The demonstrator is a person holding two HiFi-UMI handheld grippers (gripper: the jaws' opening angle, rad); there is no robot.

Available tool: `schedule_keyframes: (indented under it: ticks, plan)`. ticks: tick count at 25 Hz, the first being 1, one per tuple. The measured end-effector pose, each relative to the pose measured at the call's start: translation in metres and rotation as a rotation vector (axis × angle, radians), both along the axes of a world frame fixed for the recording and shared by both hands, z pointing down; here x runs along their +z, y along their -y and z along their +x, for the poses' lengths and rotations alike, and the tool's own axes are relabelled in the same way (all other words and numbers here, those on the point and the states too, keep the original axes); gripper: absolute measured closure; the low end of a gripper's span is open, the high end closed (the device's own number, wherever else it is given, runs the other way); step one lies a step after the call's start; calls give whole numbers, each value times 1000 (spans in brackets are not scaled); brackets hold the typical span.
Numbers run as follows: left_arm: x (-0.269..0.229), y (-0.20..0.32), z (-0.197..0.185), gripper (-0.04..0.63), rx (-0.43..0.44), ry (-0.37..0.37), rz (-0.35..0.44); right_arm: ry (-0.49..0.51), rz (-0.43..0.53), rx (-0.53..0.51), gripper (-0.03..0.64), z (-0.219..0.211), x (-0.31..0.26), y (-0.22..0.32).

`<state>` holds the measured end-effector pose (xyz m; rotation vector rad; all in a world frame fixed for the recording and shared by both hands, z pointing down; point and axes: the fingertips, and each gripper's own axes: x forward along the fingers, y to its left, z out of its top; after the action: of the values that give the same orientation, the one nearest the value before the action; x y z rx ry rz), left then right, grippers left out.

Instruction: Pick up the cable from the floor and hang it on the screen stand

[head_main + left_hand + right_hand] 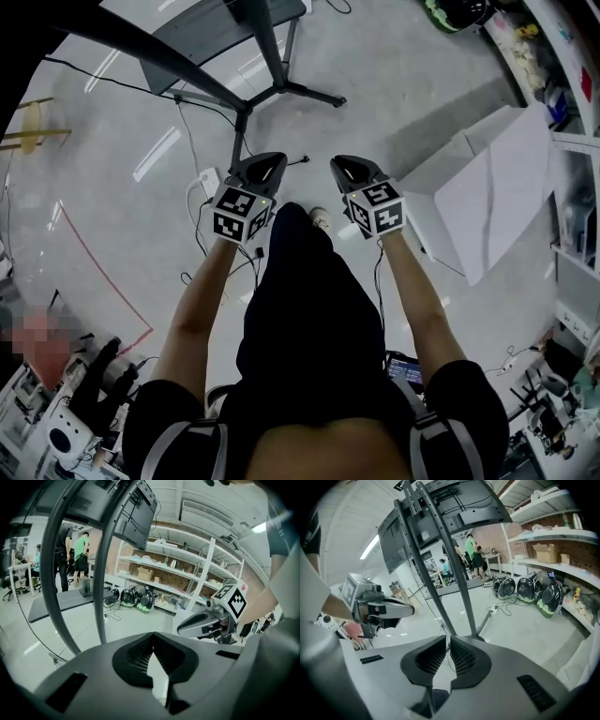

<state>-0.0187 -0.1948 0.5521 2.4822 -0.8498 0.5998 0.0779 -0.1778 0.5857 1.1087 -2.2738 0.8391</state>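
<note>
The screen stand [272,89] rises from its splayed base on the grey floor ahead of me. A thin black cable [141,86] runs over the floor toward that base. More loose cable [199,234] lies by a white power strip [208,178] just left of my left gripper [267,159]. Both grippers hang side by side above the floor, with my right gripper [342,164] close to the left one. Each is shut with nothing between its pads. In the right gripper view the stand's legs [461,578] and screen [436,522] stand straight ahead.
A big white box [487,187] lies on the floor to the right. Shelving [187,578] with helmets under it lines the far wall. Benches with equipment [66,412] sit at the lower left, and people stand in the background [79,555].
</note>
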Motion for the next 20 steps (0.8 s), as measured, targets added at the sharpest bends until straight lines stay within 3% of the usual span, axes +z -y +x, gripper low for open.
schedule_keyframes:
  ticks: [6, 11, 20]
  plan:
    - [75, 6, -11, 588, -24, 10, -73, -66, -32, -57, 578, -14, 80, 8]
    - [154, -5, -18, 588, -90, -11, -144, -113, -68, -124, 492, -20, 164, 5]
    - [283, -30, -14, 588, -83, 26, -216, -154, -137, -185, 437, -30, 306, -8]
